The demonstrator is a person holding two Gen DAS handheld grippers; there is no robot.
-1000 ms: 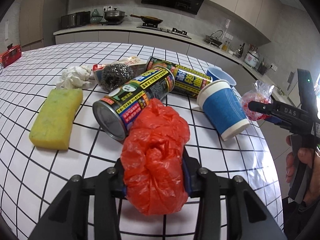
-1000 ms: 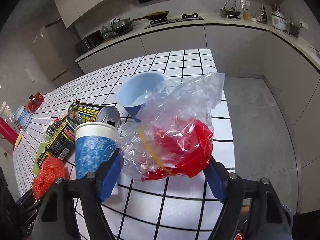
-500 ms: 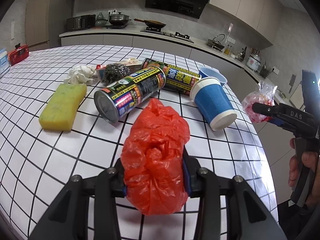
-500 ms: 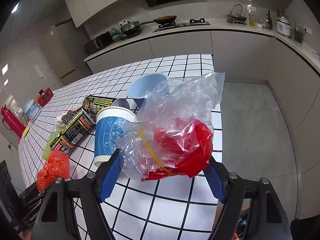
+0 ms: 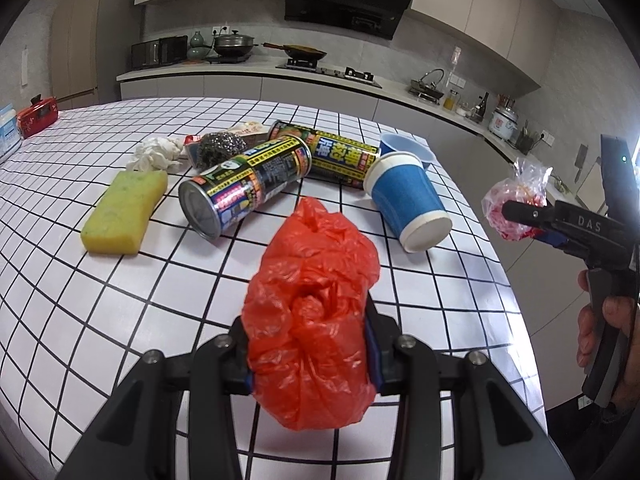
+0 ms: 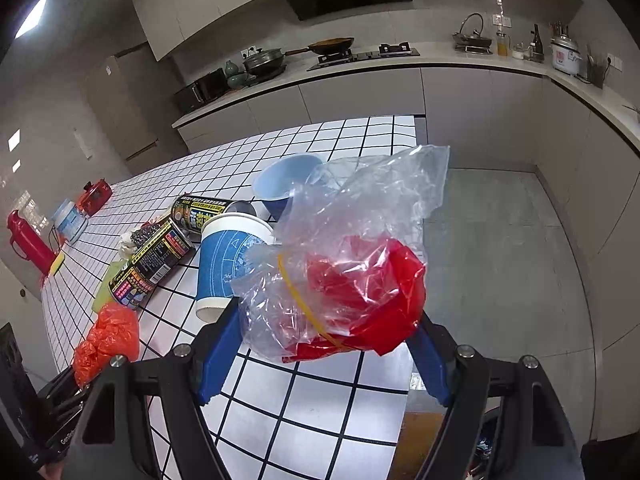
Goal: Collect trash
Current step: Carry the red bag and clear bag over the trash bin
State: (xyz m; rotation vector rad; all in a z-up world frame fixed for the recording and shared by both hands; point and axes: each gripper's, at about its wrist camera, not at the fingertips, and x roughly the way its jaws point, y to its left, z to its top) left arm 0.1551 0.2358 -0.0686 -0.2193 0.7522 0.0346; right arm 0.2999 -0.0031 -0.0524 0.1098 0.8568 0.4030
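My left gripper (image 5: 308, 354) has its fingers pinching a crumpled orange bag (image 5: 312, 312), held clear above the near part of the checkered worktop (image 5: 80, 300); my right gripper (image 6: 320, 354) has its blue fingers (image 6: 218, 354) clamped on a clear bag with red scraps (image 6: 340, 280), off the worktop's edge at about 3 o'clock in the left wrist view. Both loads are soft, slippery film, so I judge the main risk is slippage: the orange wad could squeeze out forward if I swing fast, and the clear bag's loose top could catch on something as I carry it. No bin shows in either view, so I cannot tell where these go. The orange bag's long axis runs along my fingers, its knotted peak pointing to 12 o'clock; the clear bag lies roughly crosswise, its open flap rising toward 1 o'clock. Still on the worktop, from 10 to 1 o'clock in the left wrist view: a yellow sponge (image 5: 126, 210), a tissue wad (image 5: 156, 154), a steel scourer (image 5: 220, 148), two cans (image 5: 244, 186) on their sides, a tipped blue paper cup (image 5: 408, 204) and a blue bowl (image 5: 406, 148). Sweeping low could knock the cans rolling.
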